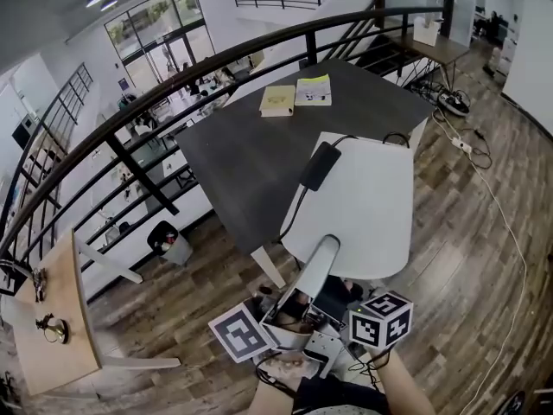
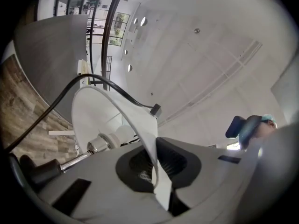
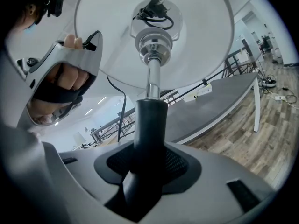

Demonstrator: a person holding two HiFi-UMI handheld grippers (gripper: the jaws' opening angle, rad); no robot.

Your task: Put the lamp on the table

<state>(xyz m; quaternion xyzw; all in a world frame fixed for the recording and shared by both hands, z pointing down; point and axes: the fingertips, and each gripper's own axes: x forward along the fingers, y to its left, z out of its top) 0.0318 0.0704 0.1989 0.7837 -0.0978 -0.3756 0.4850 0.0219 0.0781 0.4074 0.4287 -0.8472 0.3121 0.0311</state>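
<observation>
**Lamp gripped in both tongs, short of the dark table**

My left gripper (image 2: 156, 171) is clenched on the thin white rim of the lampshade (image 2: 93, 118). My right gripper (image 3: 147, 164) is clamped around the lamp's black stem (image 3: 149, 122), below its chrome neck. The lamp (image 1: 367, 206) sits at 12 o'clock from my hands, with its smooth round shade facing away from me. A black cable (image 1: 294, 210) with an inline box (image 1: 320, 164) is draped across the shade. In the head view the shade covers the near right corner of the table (image 1: 251, 154). The table has a matte dark grey top on white legs. Two books (image 1: 294, 95) lie at its far edge, and the rest of the top is bare. A waste bin (image 1: 173, 245) stands at 10 o'clock, and a curved black railing (image 1: 173, 85) runs behind the table. The plank floor (image 1: 467, 232) at 3 o'clock is open, but cords trail across it.
</observation>
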